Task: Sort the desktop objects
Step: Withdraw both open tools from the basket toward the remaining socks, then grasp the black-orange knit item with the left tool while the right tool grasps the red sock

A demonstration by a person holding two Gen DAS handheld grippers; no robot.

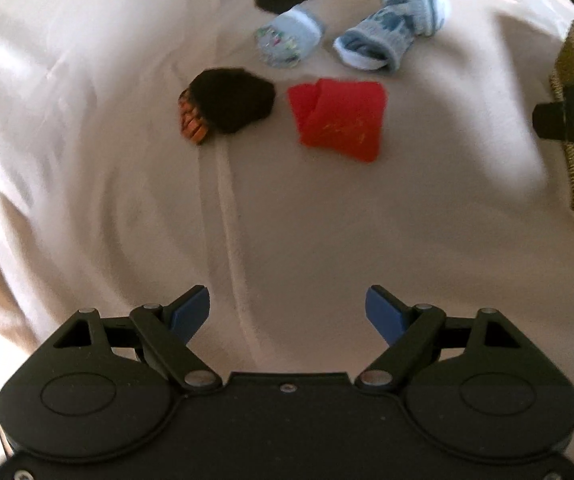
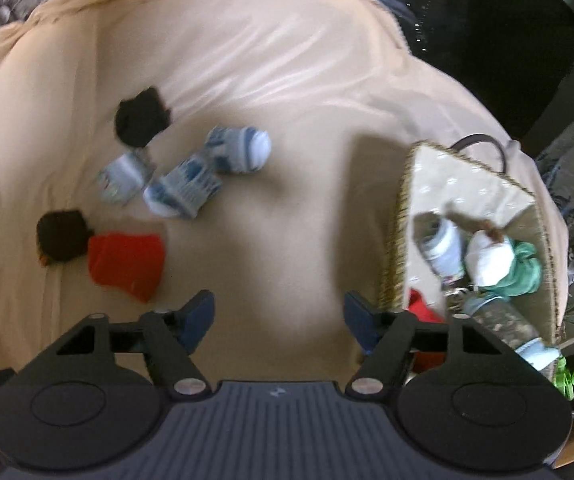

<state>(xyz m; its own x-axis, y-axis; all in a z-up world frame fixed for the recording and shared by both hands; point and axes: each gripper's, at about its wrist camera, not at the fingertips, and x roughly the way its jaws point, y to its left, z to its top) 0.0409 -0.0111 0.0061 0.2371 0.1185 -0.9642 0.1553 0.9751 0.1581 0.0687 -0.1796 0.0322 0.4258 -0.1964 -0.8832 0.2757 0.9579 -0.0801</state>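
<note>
Sorting partway: several socks (image 2: 487, 260) in basket (image 2: 397, 216), five (image 1: 337, 120) left on sheet (image 1: 127, 200); left tongs (image 1: 287, 314) and right tongs (image 2: 279, 320) agape, empty.

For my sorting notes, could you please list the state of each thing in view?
Left tongs: open, empty.
Right tongs: open, empty.
Folded red sock: on the cream sheet, unsorted.
Blue patterned knit sock pair: on the sheet, loose.
Woven straw basket: upright, partly filled with clothing.
</note>
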